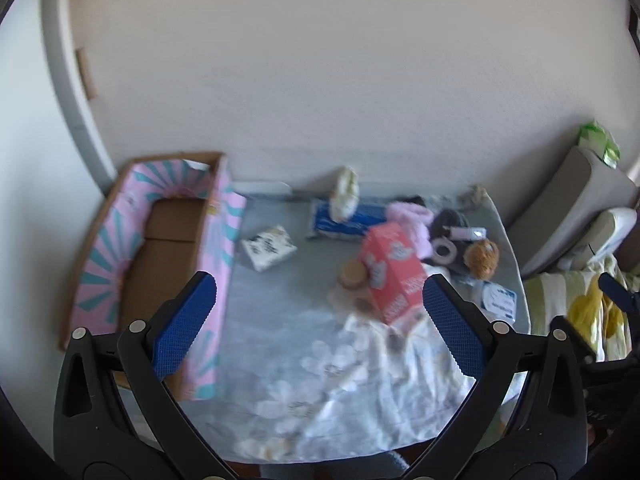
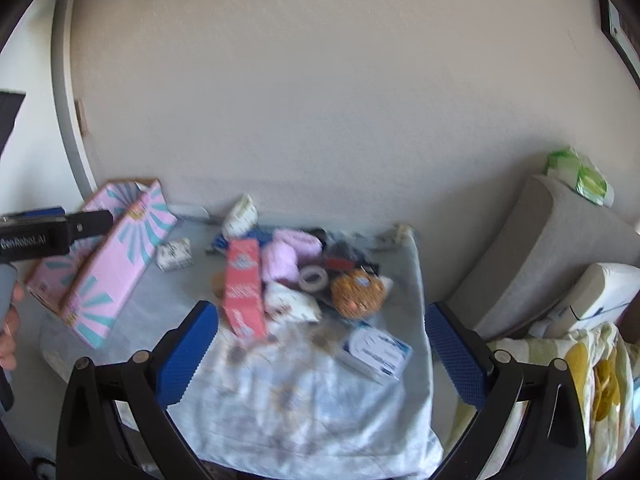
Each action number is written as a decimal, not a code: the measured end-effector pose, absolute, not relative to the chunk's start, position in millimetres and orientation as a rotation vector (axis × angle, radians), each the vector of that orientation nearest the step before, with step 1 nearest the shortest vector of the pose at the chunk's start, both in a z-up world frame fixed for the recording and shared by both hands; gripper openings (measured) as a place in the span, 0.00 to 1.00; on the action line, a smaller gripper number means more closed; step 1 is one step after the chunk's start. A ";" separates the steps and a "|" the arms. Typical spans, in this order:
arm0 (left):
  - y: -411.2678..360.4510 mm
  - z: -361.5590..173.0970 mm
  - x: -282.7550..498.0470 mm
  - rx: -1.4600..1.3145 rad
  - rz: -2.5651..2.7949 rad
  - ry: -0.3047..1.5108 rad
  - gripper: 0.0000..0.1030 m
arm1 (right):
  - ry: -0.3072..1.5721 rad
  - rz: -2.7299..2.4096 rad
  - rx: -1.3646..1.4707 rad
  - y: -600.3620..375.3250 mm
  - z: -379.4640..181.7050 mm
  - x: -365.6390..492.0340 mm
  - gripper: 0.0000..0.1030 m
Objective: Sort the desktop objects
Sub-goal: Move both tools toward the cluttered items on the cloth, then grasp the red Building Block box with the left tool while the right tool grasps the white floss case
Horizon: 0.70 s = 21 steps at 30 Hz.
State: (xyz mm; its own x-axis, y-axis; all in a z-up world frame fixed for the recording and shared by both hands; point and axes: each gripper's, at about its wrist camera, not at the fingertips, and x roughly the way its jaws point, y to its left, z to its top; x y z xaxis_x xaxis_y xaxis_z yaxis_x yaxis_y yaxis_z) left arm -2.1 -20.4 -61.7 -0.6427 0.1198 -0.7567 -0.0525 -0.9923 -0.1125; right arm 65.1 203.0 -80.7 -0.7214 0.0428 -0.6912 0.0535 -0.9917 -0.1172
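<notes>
A small table under a grey floral cloth holds a pile of objects. A red carton leans in the middle, also in the right wrist view. Around it lie a pink fluffy item, a tape roll, a brown plush toy, a white-blue box, a blue pack and a small patterned box. An open pink cardboard box stands at the left. My left gripper and right gripper are open and empty above the table's near edge.
A wall runs behind the table. Grey cushions with a green packet on top and yellow-patterned bedding lie at the right. The left gripper's body shows at the left of the right wrist view.
</notes>
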 end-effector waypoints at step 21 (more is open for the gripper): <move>89.2 -175.0 -99.5 -1.677 2.648 -0.033 0.99 | 0.547 -2.420 1.127 277.8 -208.5 10.5 0.99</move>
State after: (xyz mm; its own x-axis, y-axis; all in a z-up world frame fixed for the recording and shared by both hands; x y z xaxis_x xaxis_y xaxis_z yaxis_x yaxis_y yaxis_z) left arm -99.5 89.2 -175.0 -0.4278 0.0172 -0.9037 0.0052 -0.9998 -0.0214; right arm 10.5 277.8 -208.5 -0.5873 -0.2005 -0.7841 0.5179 -0.8376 -0.1738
